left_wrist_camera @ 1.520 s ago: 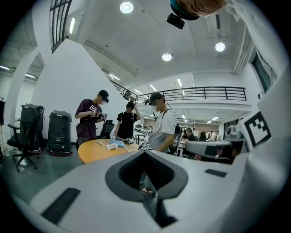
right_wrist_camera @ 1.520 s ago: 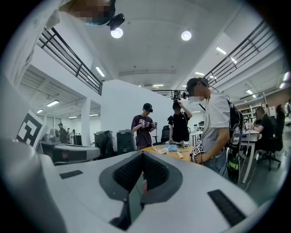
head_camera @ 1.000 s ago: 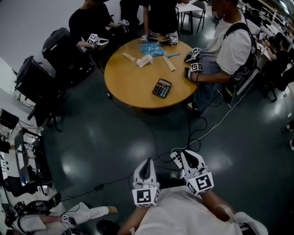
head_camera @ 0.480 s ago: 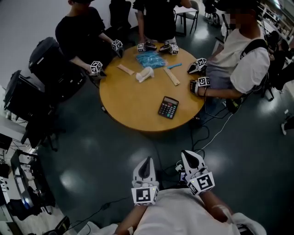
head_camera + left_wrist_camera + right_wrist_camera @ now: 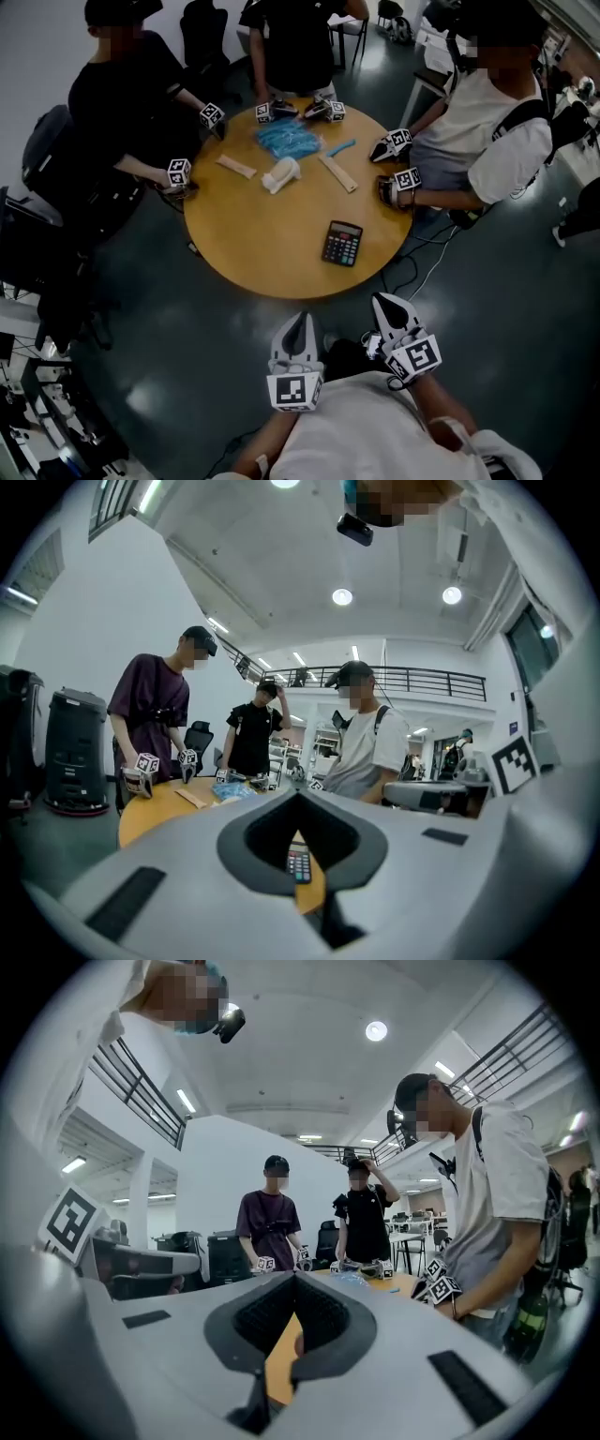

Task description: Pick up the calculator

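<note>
I have the left tongs [image 5: 300,322] and the right tongs [image 5: 382,302] both pressed shut with nothing in them, held off the near side of the round wooden bench [image 5: 253,244]. The black rectangular calculator [image 5: 342,243] lies flat near the bench's near edge, ahead of both tongs and between them, well apart from each.

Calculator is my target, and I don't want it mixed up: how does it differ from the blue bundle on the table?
The calculator is dark, flat and rectangular, with rows of keys; the blue bundle is light blue and crumpled. The calculator lies alone near the table's near edge; the blue bundle lies at the far side. Both rest on the round table.
</note>
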Available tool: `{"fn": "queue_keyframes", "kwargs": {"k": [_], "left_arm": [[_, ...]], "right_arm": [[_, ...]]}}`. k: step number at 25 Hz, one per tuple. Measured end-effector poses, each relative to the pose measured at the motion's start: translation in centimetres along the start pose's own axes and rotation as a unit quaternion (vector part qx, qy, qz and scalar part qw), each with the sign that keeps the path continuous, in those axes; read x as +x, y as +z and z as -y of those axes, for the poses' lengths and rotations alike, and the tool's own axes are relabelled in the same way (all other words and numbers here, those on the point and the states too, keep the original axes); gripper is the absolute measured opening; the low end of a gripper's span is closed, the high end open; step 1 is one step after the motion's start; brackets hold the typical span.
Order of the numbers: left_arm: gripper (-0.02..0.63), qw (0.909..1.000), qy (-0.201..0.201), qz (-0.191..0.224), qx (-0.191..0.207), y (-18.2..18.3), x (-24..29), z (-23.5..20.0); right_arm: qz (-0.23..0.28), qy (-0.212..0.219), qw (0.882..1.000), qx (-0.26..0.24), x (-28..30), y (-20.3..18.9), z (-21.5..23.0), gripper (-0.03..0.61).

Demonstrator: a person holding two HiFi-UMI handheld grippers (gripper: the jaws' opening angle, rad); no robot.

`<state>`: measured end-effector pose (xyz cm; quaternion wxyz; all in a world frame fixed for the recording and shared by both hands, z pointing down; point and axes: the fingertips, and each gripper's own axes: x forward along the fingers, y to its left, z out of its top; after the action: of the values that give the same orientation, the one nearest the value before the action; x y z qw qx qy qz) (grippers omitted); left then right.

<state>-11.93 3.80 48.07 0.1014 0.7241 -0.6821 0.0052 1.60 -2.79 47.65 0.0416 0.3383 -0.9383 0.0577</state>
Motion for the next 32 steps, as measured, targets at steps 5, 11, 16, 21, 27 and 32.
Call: {"fn": "queue_keyframes", "kwargs": {"k": [5, 11, 16, 21, 27, 32], "left_arm": [[0.005, 0.9999, -0.014, -0.003, -0.009, 0.3, 2.9, -0.7], [0.005, 0.9999, -0.001, 0.012, 0.003, 1.2, 8.2, -1.4], [0.005, 0.9997, 0.021, 0.013, 0.005, 1.8, 13.0, -2.0], [0.005, 0.9996, 0.028, 0.007, 0.004, 0.9, 16.3, -1.9], [0.005, 0.9999, -0.001, -0.006, 0.01, 0.6, 19.1, -1.0], [0.005, 0.9994, -0.006, -0.035, 0.003, -1.1, 19.8, -0.8]], "right_arm": [[-0.026, -0.016, 0.999, 0.011, 2.8, -1.7, 2.7, 0.013], [-0.055, -0.015, 0.998, 0.008, 7.1, -5.2, 8.6, 0.014], [-0.084, -0.003, 0.996, 0.005, 10.8, -7.8, 13.4, 0.013], [-0.125, 0.013, 0.992, 0.007, 13.6, -12.4, 16.9, 0.014], [-0.166, 0.023, 0.986, 0.028, 16.1, -17.4, 19.7, 0.014], [-0.218, 0.062, 0.974, 0.033, 18.3, -21.7, 21.0, 0.017]]}}
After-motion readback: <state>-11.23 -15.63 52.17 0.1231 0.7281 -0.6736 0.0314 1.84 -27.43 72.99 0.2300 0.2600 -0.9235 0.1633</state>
